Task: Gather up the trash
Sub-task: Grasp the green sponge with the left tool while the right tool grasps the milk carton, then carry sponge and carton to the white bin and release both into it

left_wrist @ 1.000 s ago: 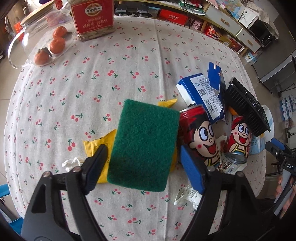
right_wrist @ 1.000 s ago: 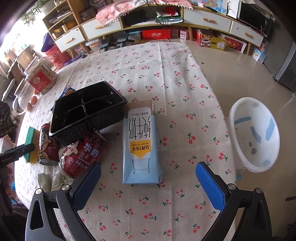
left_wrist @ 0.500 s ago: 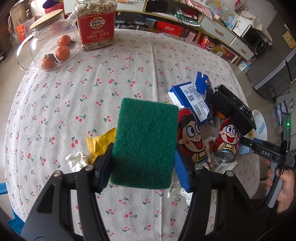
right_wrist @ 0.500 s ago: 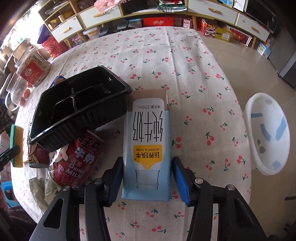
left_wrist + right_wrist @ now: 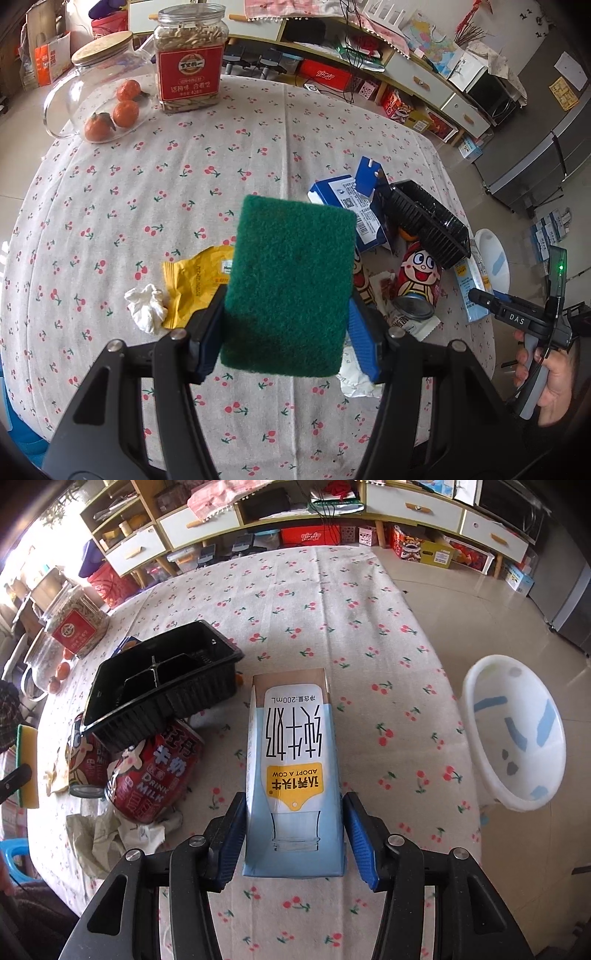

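The left gripper (image 5: 286, 332) is pinching a green scouring sponge (image 5: 290, 284) between its blue pads, the sponge raised clear of the cherry-print tablecloth (image 5: 184, 177). Its jaws closed within the last second and have since held steady. Below and left of the sponge lie a crumpled white tissue (image 5: 146, 308) and a yellow wrapper (image 5: 195, 284), touching each other. At the far left a glass jar (image 5: 99, 92) on its side contains three oranges; beside it stands a clear tub with a red label (image 5: 190, 64), filled with seeds. Right of the sponge, a blue carton (image 5: 354, 206), two red milk cans (image 5: 419, 280) and a black compartment tray (image 5: 159, 683), tilted on the cans, form a cluster; the tray holds nothing visible. The right gripper (image 5: 293, 836) has just been closing around a pale blue milk carton (image 5: 293, 760) lying flat on the cloth; both pads sit against its near end. A white basin (image 5: 517, 731) stands off the table's right edge. A hand (image 5: 550, 380) grips the right tool's handle, angled steeply downward.
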The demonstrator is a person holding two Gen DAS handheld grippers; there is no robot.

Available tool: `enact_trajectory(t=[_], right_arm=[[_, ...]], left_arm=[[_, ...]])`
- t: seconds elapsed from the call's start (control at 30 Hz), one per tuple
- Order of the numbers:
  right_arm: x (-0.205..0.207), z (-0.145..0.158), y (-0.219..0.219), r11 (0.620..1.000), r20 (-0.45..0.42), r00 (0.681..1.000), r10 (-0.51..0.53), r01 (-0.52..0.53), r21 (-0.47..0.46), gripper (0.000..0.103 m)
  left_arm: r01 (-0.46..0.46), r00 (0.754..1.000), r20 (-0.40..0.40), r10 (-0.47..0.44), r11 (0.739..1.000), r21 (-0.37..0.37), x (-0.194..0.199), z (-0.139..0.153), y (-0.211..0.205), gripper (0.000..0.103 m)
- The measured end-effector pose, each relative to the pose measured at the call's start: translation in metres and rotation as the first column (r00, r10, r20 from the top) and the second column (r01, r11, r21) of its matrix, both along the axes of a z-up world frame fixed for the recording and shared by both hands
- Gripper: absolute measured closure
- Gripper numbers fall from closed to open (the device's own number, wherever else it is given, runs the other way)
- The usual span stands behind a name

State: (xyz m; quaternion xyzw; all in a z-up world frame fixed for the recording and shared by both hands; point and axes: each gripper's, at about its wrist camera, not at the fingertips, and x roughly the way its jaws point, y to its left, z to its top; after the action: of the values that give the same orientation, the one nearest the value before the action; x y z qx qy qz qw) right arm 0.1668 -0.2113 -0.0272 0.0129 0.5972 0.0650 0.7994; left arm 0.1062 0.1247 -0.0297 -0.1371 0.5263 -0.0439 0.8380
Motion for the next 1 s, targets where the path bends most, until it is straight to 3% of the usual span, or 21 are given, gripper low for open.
enact_trajectory(t=[0.53,1.0], right_arm=[[-0.039,0.04,-0.083,0.991,0.095,0.99,-0.102,0.093,0.096,0.051],[-0.021,0.042,-0.188,0.953,0.105,0.949,-0.298,0.289,0.092,0.051]], left_arm=[[0.072,0.994,0.081,-0.072,0.997,-0.001,0.004,0.018,-0.055,0.042],[0.242,0.963,0.112,-0.245,0.969,0.04,0.037,0.03,-0.152,0.042]])
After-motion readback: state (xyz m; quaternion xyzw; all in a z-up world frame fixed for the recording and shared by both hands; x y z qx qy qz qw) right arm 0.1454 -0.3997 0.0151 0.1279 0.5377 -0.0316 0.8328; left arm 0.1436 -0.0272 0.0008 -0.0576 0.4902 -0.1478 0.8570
